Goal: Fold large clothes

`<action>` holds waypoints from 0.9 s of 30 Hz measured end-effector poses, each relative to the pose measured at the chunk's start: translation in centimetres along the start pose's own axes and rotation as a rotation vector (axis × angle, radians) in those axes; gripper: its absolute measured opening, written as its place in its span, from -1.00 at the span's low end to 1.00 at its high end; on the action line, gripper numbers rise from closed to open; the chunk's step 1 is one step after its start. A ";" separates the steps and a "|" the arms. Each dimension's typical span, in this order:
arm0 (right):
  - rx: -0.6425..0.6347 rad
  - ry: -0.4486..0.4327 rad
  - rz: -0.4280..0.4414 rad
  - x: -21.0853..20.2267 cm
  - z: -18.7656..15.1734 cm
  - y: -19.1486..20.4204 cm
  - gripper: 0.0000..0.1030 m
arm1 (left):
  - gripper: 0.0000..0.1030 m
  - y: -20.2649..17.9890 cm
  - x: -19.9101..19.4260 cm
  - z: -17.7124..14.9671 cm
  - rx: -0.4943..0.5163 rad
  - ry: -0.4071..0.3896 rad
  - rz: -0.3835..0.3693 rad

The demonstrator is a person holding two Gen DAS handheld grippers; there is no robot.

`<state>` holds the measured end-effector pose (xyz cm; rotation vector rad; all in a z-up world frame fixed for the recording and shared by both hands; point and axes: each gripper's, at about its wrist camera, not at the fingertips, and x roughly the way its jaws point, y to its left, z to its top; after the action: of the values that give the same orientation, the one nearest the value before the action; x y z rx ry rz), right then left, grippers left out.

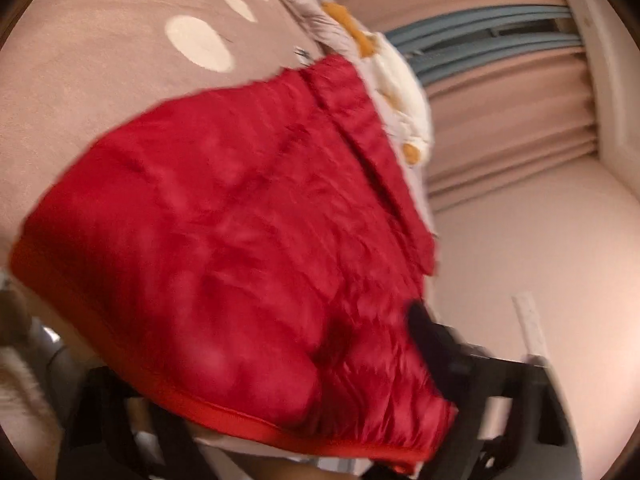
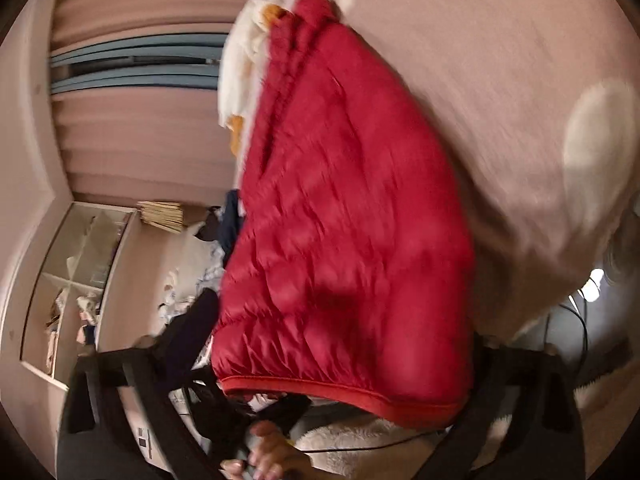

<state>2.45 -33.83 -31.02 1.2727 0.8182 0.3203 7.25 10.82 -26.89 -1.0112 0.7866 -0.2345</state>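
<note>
Claws tilted under red jacket

Pink dotted bed: red jacket, white plush.

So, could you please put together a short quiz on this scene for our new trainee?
1. True or false: the red puffer jacket lies on a pinkish bed cover with large white dots.
2. Which colour is the trim along the jacket's hem? A) orange-red B) blue C) white
3. Fill in: the white plush toy beyond the jacket has ____ patches.

Key: 1 true; 2 A; 3 orange.

Note: both views are motion-blurred, so whether the left tool or the right tool grips the hem cannot be told.
</note>
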 end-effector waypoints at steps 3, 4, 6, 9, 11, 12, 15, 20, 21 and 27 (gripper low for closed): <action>-0.056 -0.025 -0.052 0.4 0.0 0.9 0.06 | -0.05 -0.6 -0.3 0.5 0.072 -0.050 0.110; -0.079 -0.024 -0.059 0.6 0.3 1.3 0.06 | -0.06 -0.8 -0.1 0.4 0.098 -0.052 0.125; -0.105 -0.042 -0.050 0.8 0.7 1.8 0.06 | -0.06 -0.8 0.9 0.4 0.110 -0.034 0.118; -0.130 -0.086 -0.078 1.3 1.6 2.2 0.06 | -0.11 -0.8 2.1 0.4 0.104 -0.032 0.103; -0.148 -0.089 -0.104 1.8 2.1 2.3 0.05 | -0.17 -0.9 2.7 0.6 0.123 -0.027 0.132; -0.164 -0.096 -0.109 1.8 2.3 2.3 0.02 | -0.23 -0.8 2.8 0.6 0.135 -0.030 0.143; -0.206 -0.115 -0.158 2.2 2.6 1.7 -0.43 | -0.37 -0.9 3.0 0.3 0.174 -0.063 0.185; -0.170 -0.128 -0.148 2.0 3.4 -0.4 -0.83 | -0.51 -1.9 3.0 -0.8 0.220 -0.098 0.295; -0.170 -0.121 -0.156 1.9 3.5 -0.3 -0.83 | -0.55 -2.4 2.9 -0.8 0.236 -0.098 0.326; -0.297 -0.166 -0.249 0.9 3.7 3.5 -0.80 | -0.68 -5.5 1.6 -1.3 0.366 -0.171 0.443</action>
<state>6.42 -34.86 -27.89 0.8963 0.7459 0.1277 8.44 6.16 -23.50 -0.4877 0.7567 0.0886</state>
